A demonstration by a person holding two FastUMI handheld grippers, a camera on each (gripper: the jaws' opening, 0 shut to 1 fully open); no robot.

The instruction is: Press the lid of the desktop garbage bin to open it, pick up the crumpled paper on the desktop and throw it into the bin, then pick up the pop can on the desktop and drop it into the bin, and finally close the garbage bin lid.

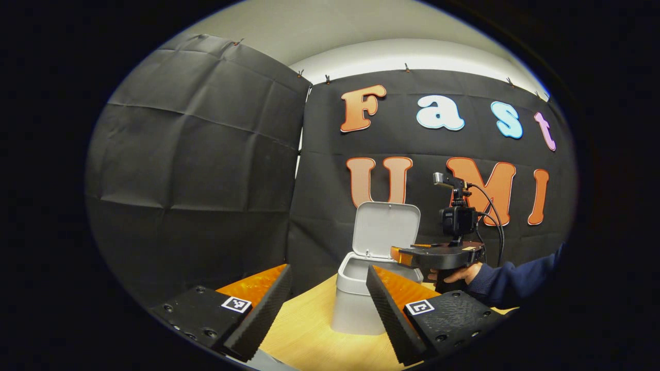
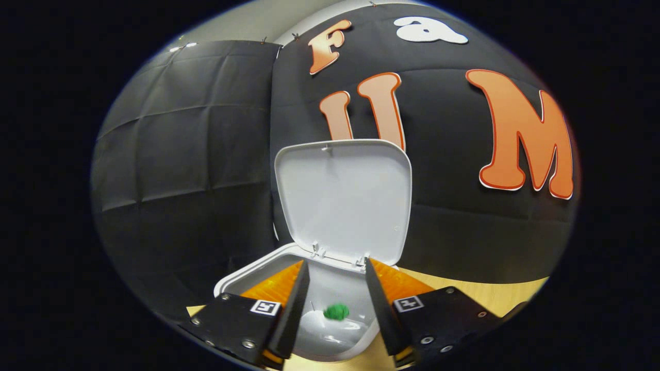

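Note:
The white desktop bin (image 1: 355,304) stands on the wooden table, its lid (image 1: 384,226) swung up and upright. My left gripper (image 1: 328,269) hangs open in front of it, nothing between its fingers. In the left gripper view, a hand in a blue sleeve holds my right gripper (image 1: 398,254) level over the bin's right rim. Seen from the right gripper view, the bin (image 2: 242,275) gapes below the raised lid (image 2: 343,201), and a small green crumpled paper (image 2: 336,311) shows inside, slightly blurred. My right gripper (image 2: 335,263) is open above the opening and holds nothing.
The light wooden tabletop (image 1: 304,340) runs around the bin, with a strip of it (image 2: 479,291) to the bin's right. The black cloth wall (image 1: 196,170) closes in behind and to the left of the bin.

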